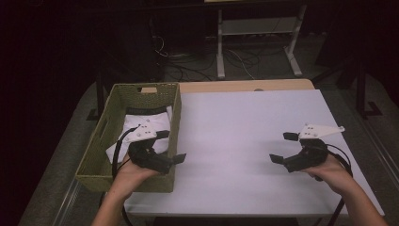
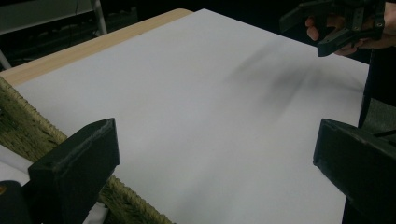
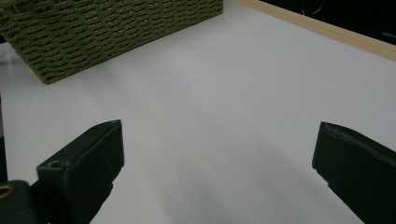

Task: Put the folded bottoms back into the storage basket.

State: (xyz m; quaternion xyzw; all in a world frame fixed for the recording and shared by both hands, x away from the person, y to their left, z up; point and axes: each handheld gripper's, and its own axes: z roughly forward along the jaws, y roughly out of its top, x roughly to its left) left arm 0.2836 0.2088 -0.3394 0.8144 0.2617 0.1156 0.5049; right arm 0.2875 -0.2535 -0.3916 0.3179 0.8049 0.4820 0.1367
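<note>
A green woven basket [image 1: 106, 141] stands at the table's left side with folded white cloth [image 1: 146, 125] inside. My left gripper [image 1: 171, 146] hovers at the basket's right wall near the front, jaws wide apart with nothing between them. In the left gripper view the basket's rim [image 2: 28, 123] runs under the left jaw, and the left gripper [image 2: 217, 154] faces the bare white tabletop. My right gripper [image 1: 283, 147] is held low over the table's right side, open and empty. From the right gripper [image 3: 217, 154] the basket's wall [image 3: 107, 32] lies well ahead.
The white table surface [image 1: 235, 136] has a wooden strip [image 1: 244, 86] along its far edge. Behind it are a metal stand [image 1: 256, 42] and floor cables [image 1: 197, 66]. The other hand's gripper [image 2: 341, 23] shows far off in the left gripper view.
</note>
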